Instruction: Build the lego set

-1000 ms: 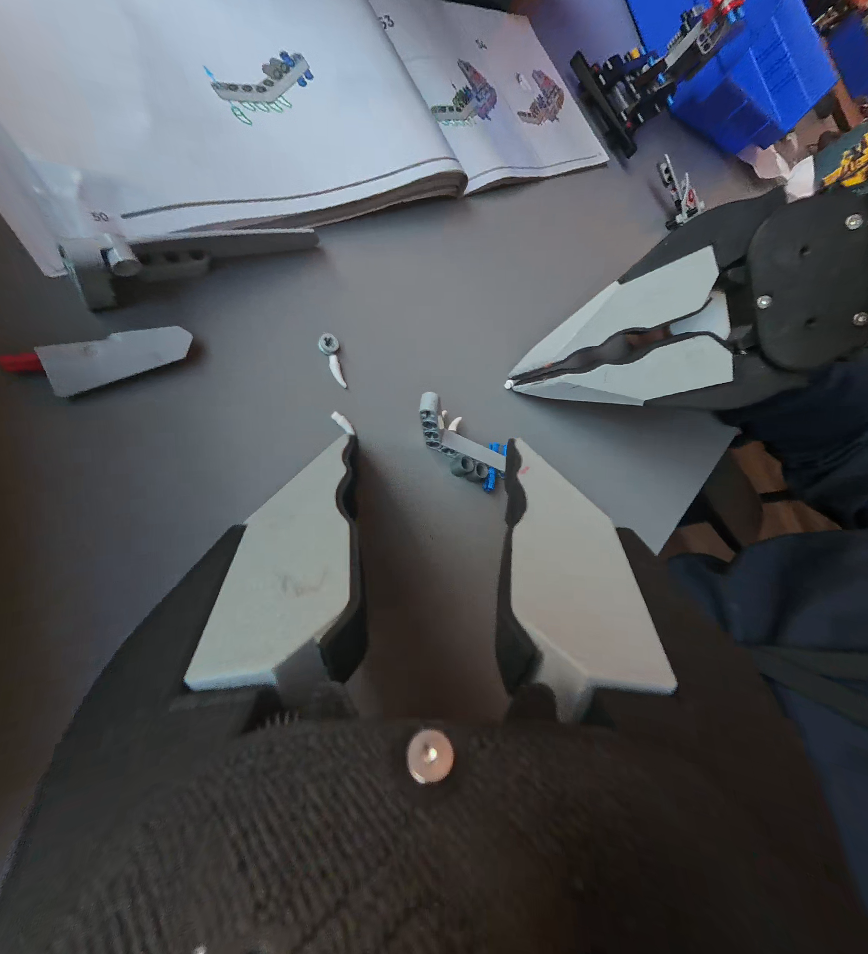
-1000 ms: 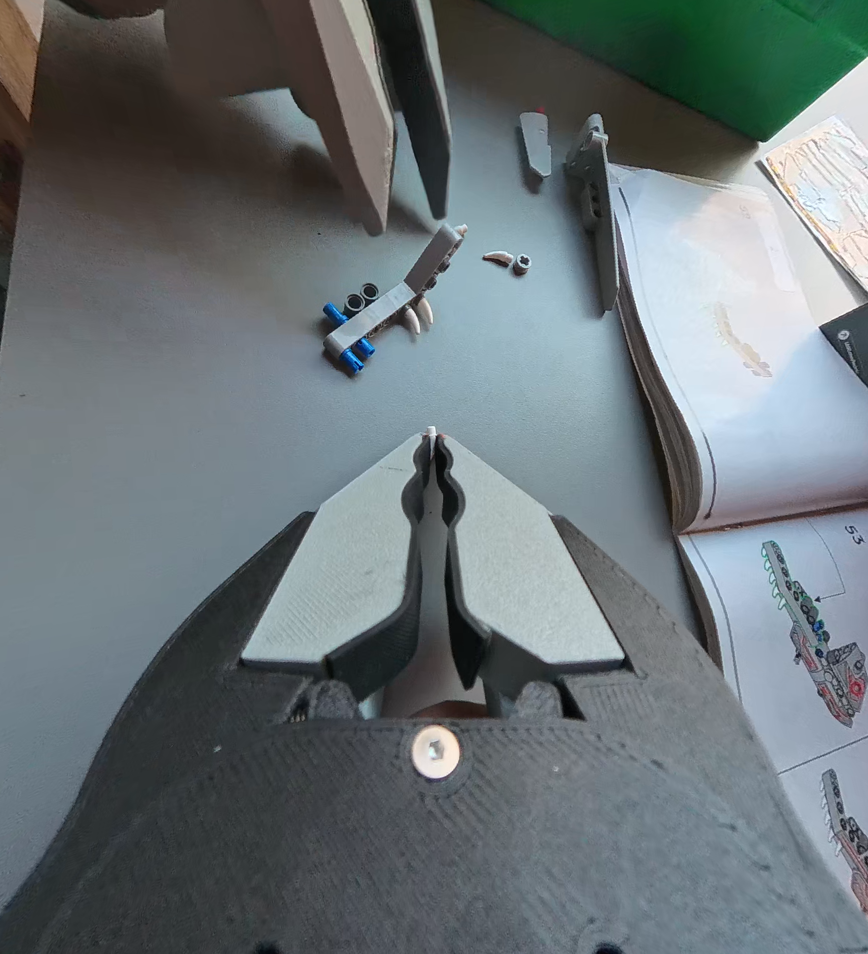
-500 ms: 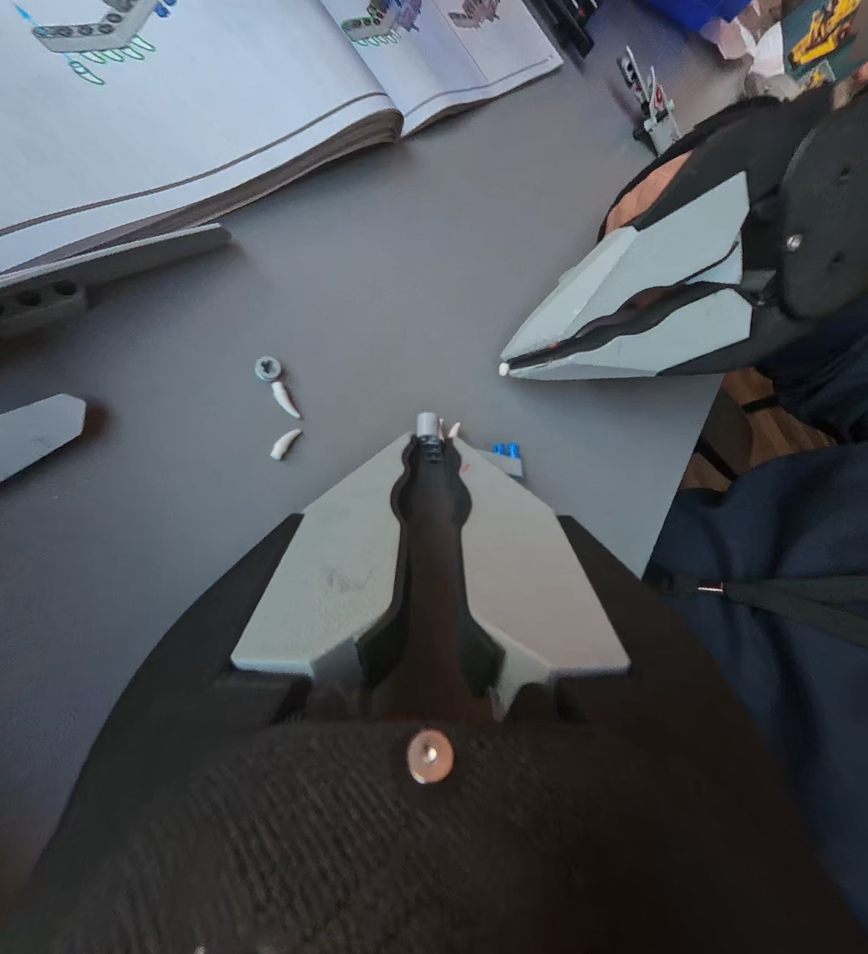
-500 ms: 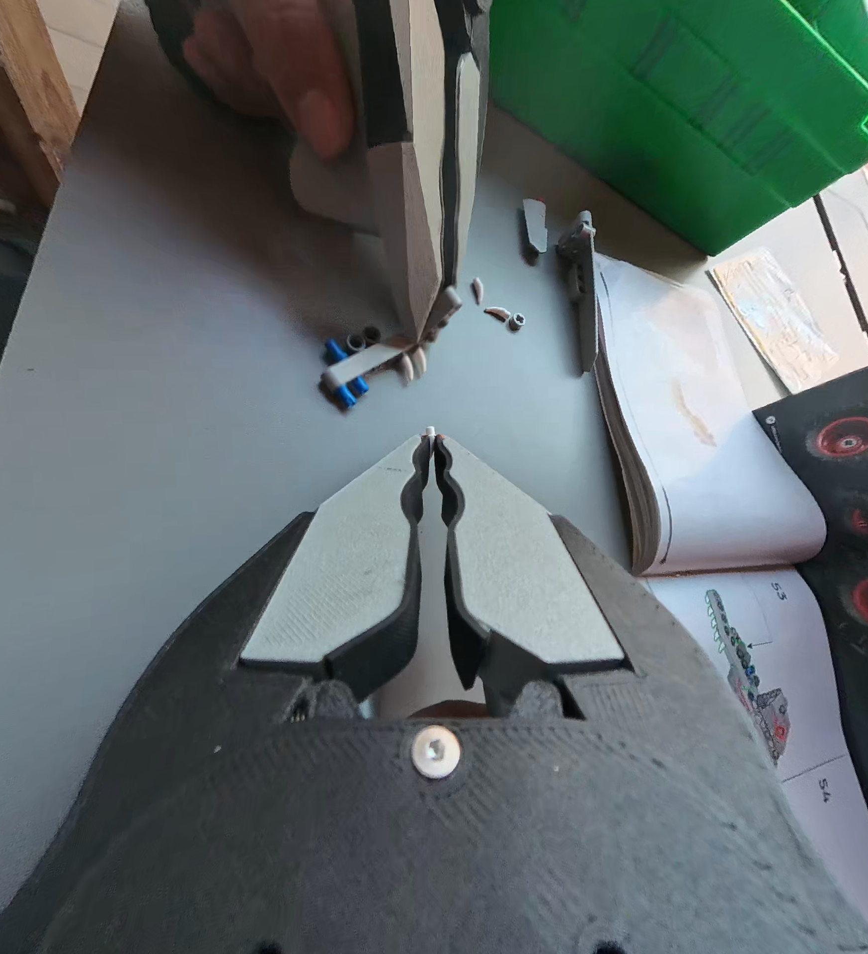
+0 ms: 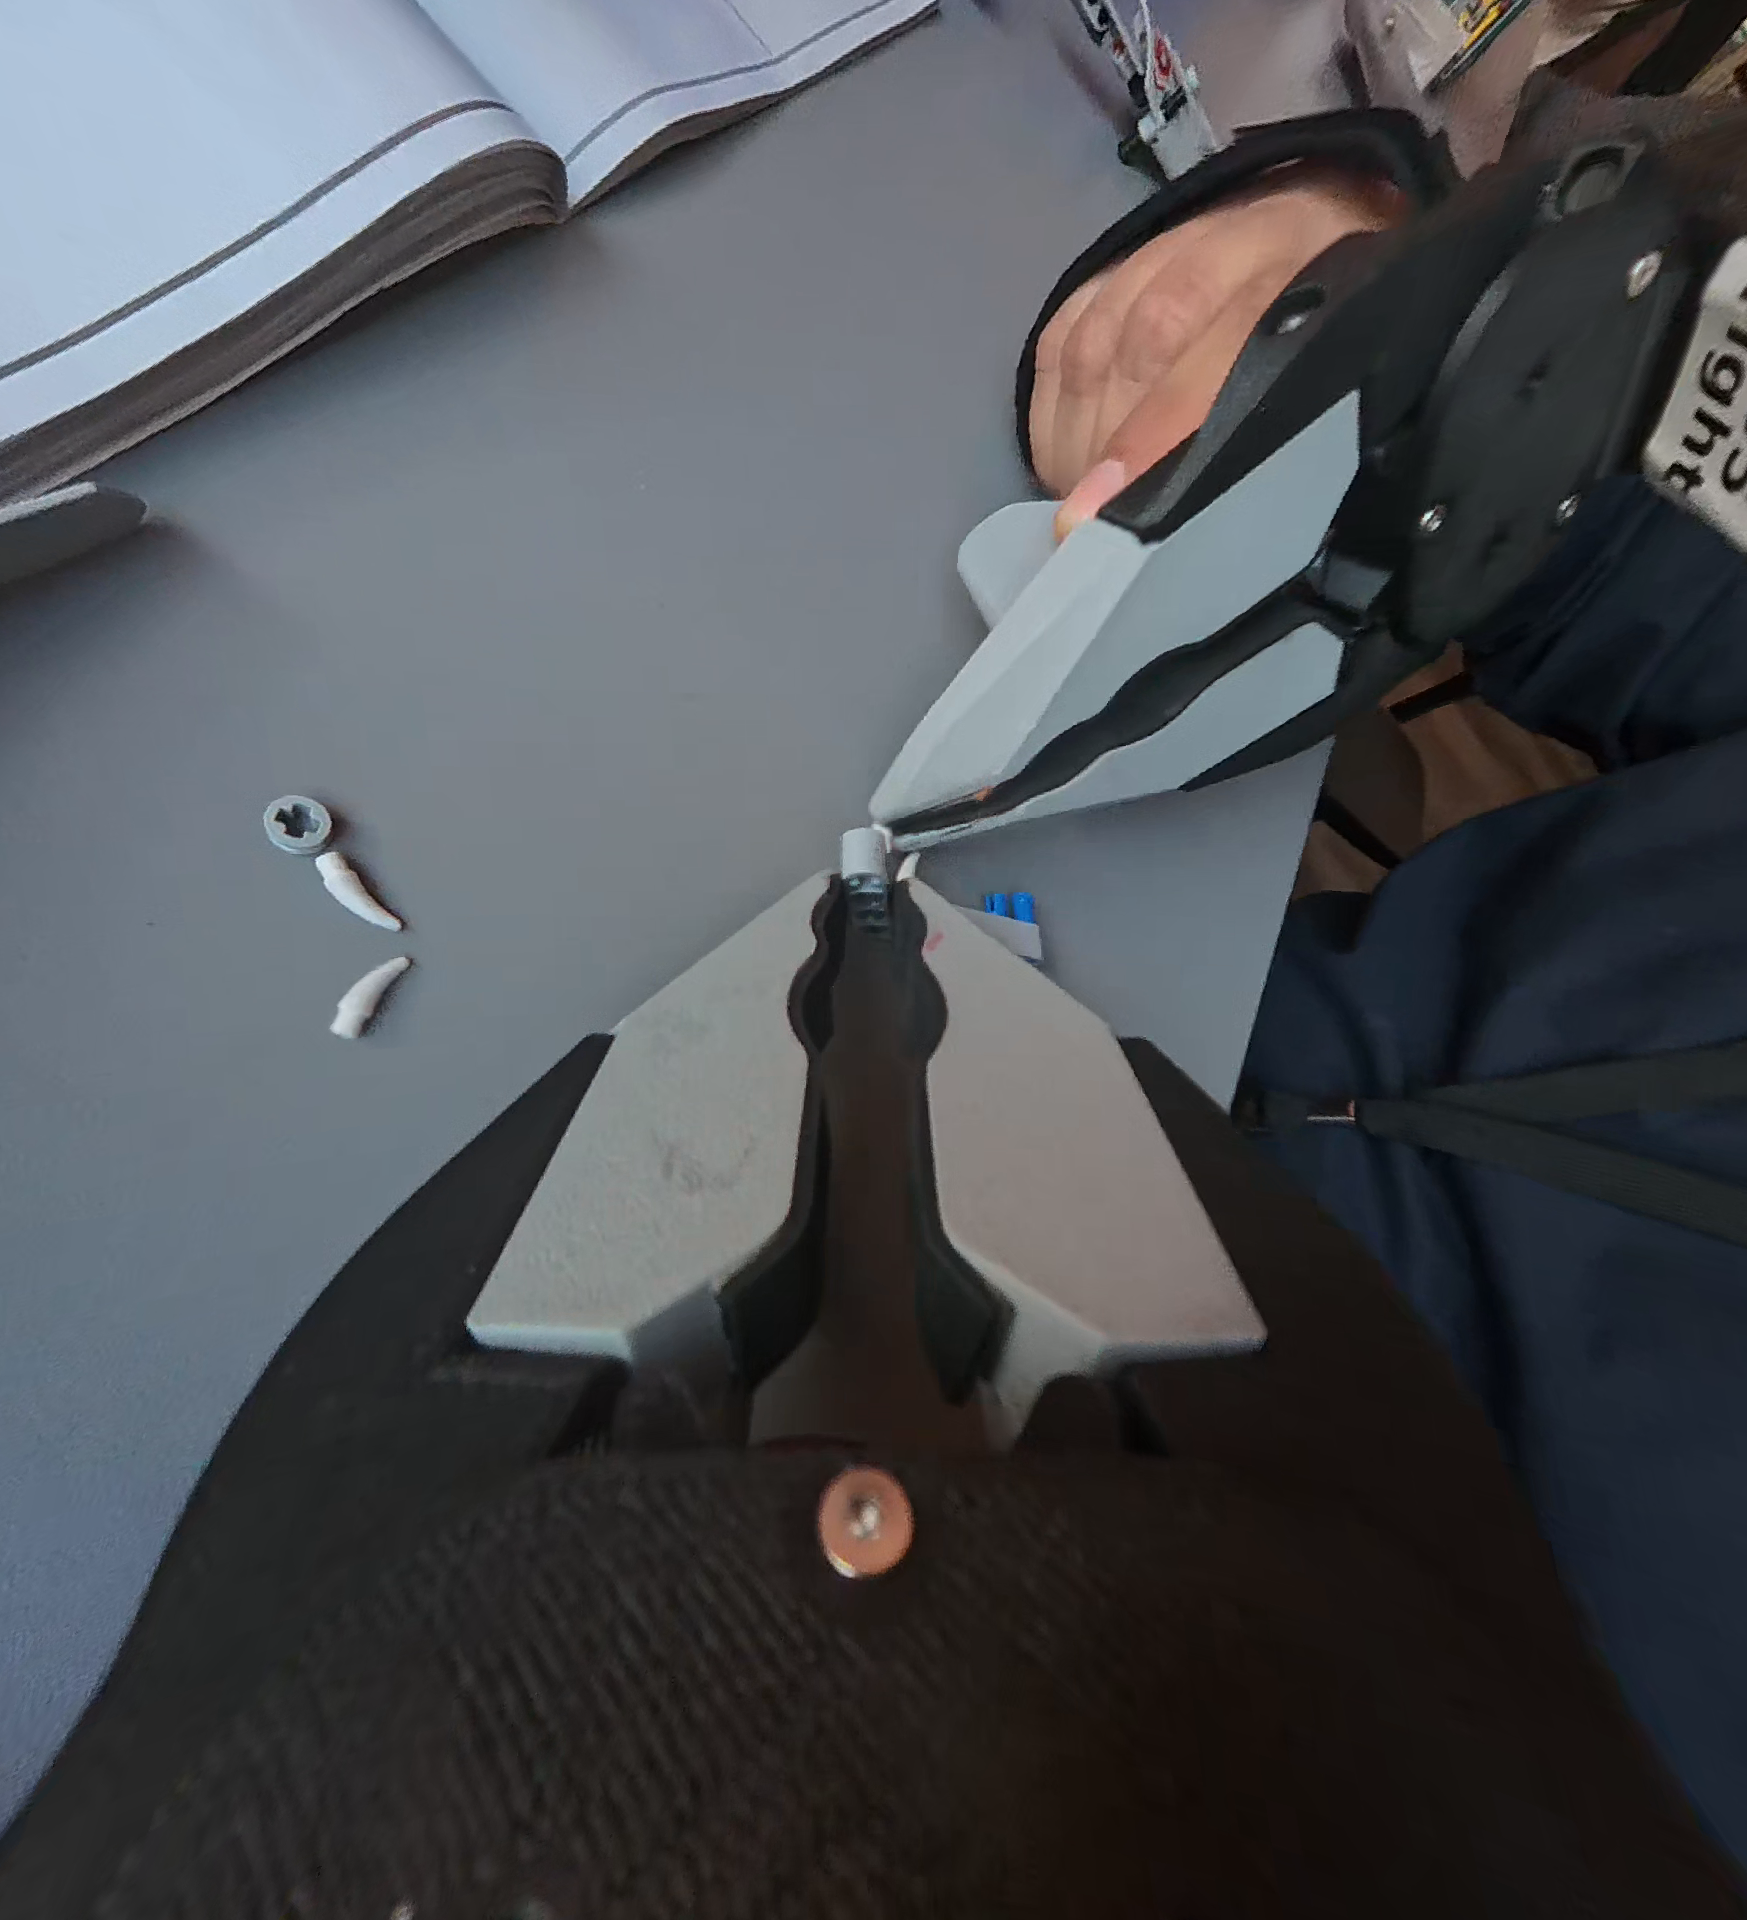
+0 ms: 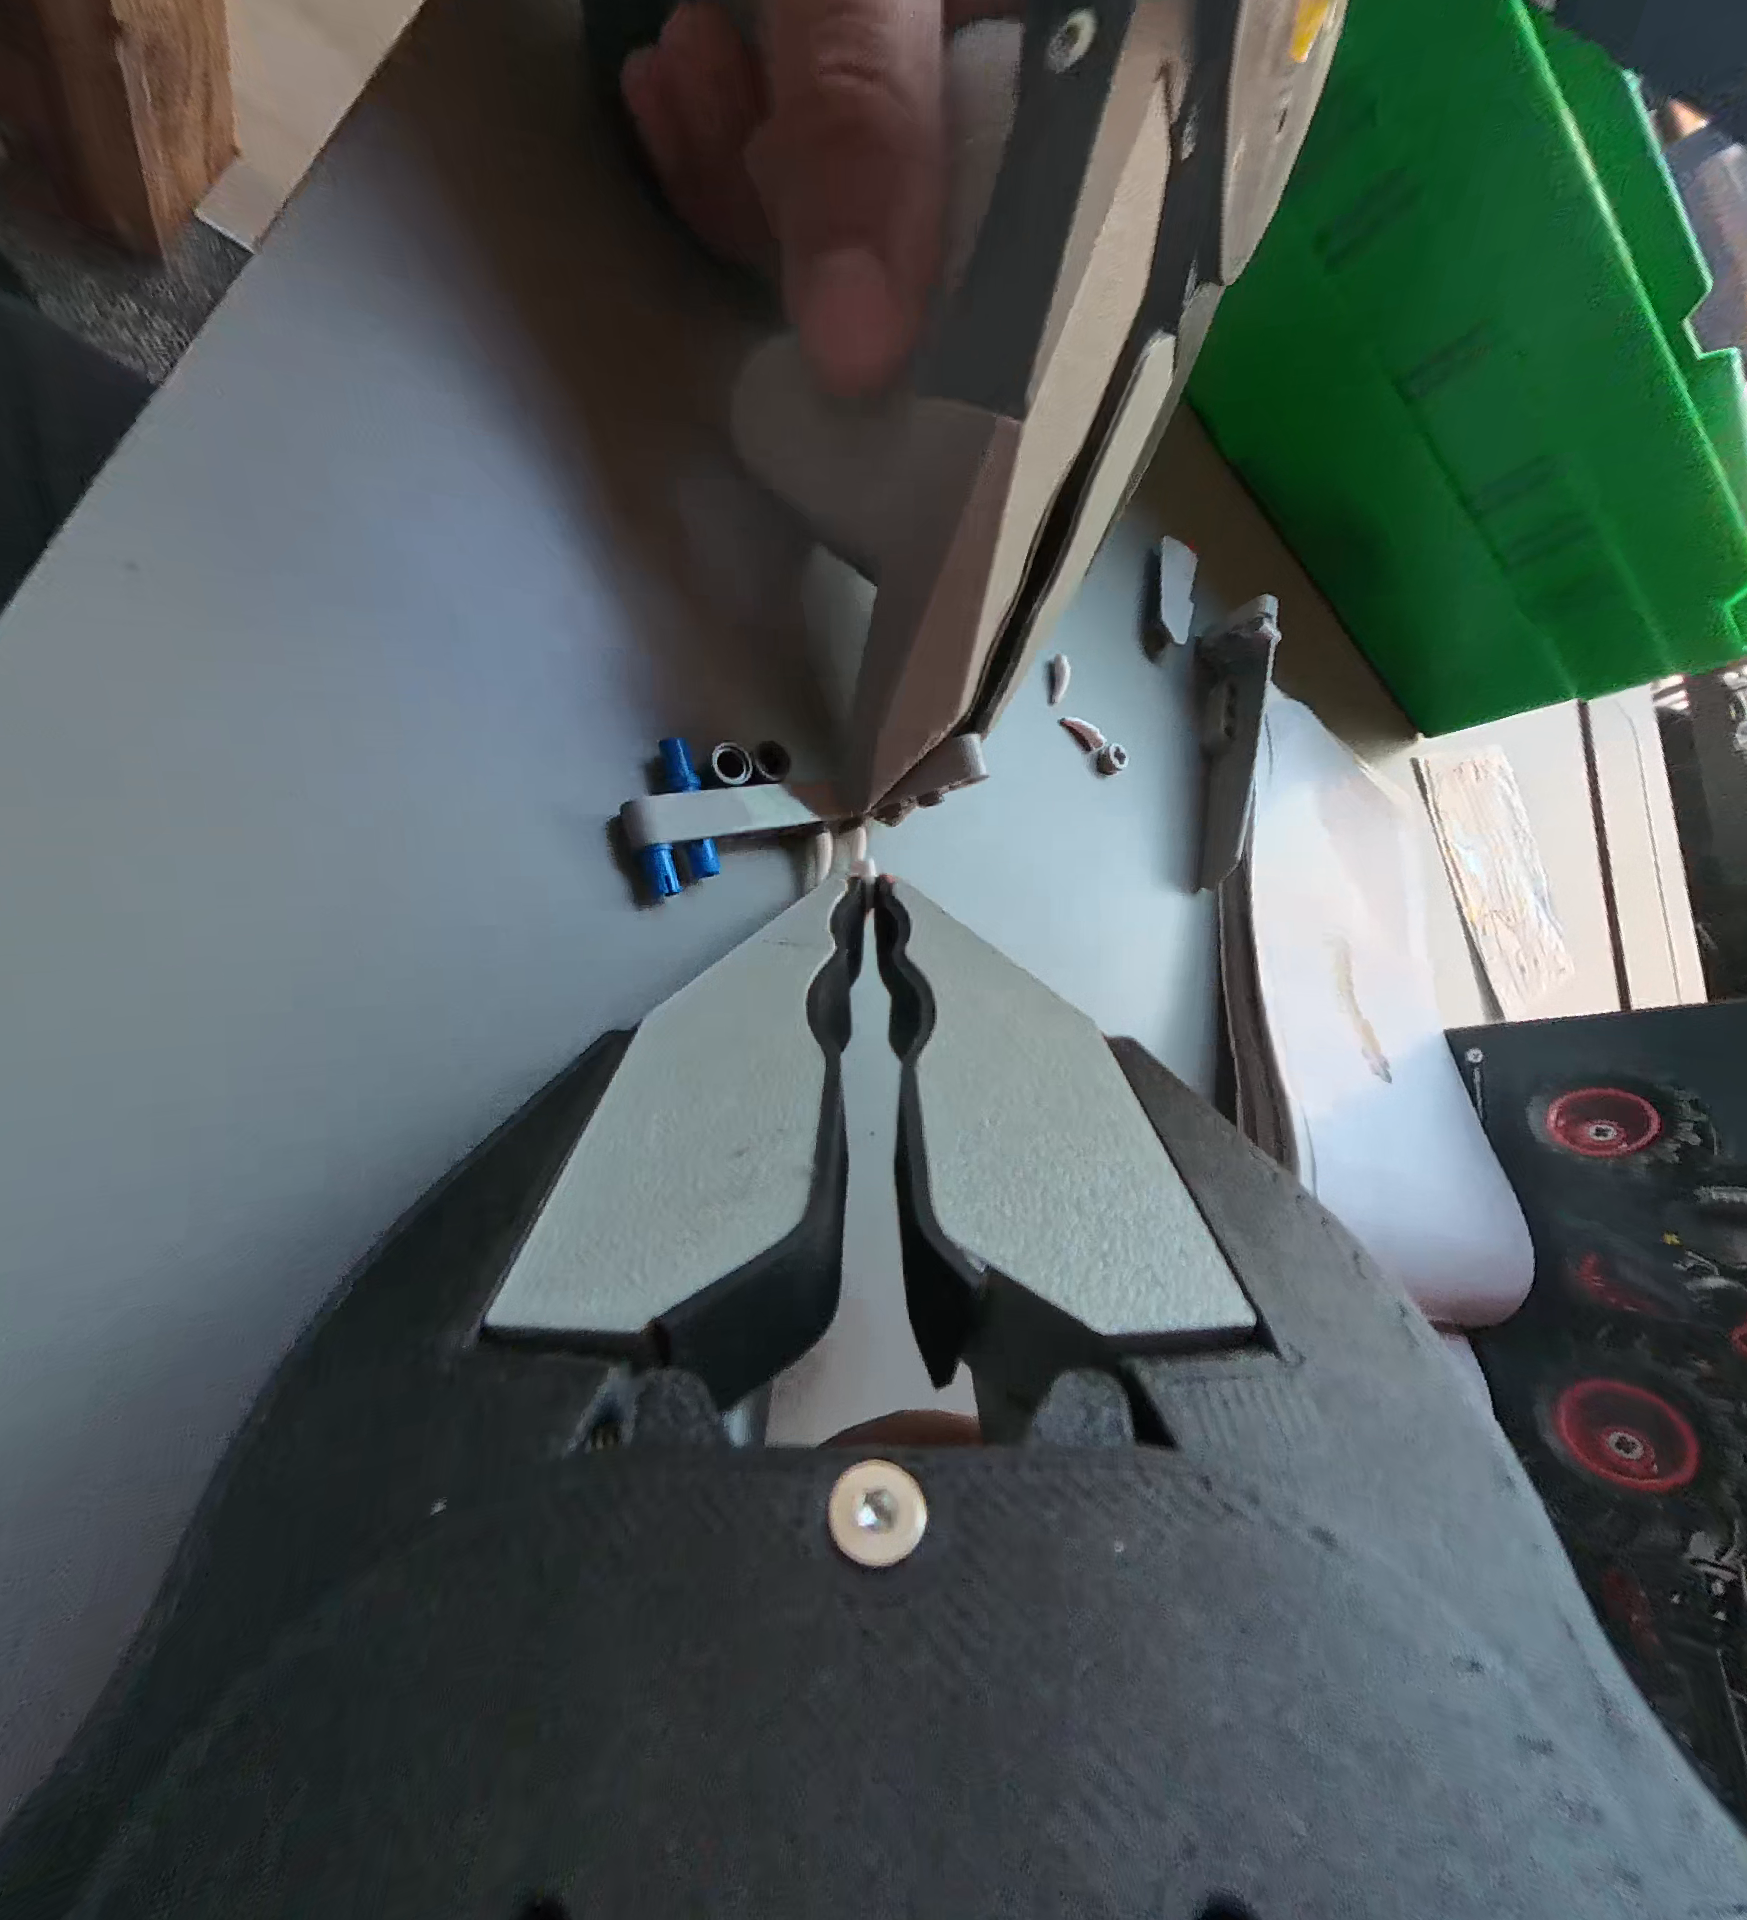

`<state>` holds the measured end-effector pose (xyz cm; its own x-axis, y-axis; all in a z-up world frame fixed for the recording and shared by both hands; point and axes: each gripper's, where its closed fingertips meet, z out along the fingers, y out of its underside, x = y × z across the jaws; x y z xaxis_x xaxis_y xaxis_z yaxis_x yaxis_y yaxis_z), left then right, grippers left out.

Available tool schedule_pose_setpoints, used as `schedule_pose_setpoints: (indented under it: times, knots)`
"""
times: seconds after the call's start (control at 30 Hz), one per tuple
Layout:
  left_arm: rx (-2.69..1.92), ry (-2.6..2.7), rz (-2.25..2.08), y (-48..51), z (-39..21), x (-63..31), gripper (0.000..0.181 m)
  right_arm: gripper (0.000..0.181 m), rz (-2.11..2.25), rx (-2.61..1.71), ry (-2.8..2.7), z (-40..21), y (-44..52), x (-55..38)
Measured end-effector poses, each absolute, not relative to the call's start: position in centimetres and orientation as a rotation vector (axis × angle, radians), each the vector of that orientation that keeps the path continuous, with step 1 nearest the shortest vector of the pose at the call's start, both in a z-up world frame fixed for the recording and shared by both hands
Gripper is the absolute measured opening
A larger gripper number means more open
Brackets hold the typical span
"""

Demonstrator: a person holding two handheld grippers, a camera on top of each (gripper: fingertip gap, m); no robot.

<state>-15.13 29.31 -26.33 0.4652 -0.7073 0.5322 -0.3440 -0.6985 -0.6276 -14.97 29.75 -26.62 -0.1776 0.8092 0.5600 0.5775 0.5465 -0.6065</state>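
My left gripper (image 5: 867, 891) is shut on a grey bent beam (image 5: 864, 854); only the beam's end pokes out past the tips. In the right wrist view the beam (image 6: 723, 812) lies low over the table with blue pins (image 6: 677, 857) and dark bushes (image 6: 744, 764) on it, and the left gripper (image 6: 874, 805) clamps its bend from above. My right gripper (image 6: 864, 885) is shut on a small white tooth piece (image 6: 861, 864) and its tip touches the beam's underside, next to teeth fitted there. In the left wrist view the right gripper (image 5: 884, 828) comes in from the right.
Two loose white teeth (image 5: 360, 902) (image 5: 368, 997) and a grey bush (image 5: 297, 826) lie left of the beam. An open instruction book (image 5: 225, 187) lies behind. A grey panel (image 6: 1175, 592), a grey subassembly (image 6: 1227, 748), a green bin (image 6: 1471, 364) and a black box (image 6: 1627, 1351) are around. The table edge (image 5: 1284, 935) is close on the right. The grippers are tip to tip, or close to it.
My left gripper went from open to shut on the beam. My right gripper moved in with the tooth piece until its tip met the beam.
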Motion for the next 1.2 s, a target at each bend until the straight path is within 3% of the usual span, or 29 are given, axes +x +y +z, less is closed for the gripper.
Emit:
schedule_pose_setpoints:
  times: [1.2]
  knots:
    - [-2.27, 0.916, -1.274, 28.7, -25.9, -14.3, 0.005, 0.0, 0.283, -0.973, -1.816, -25.5, 29.0, -14.9]
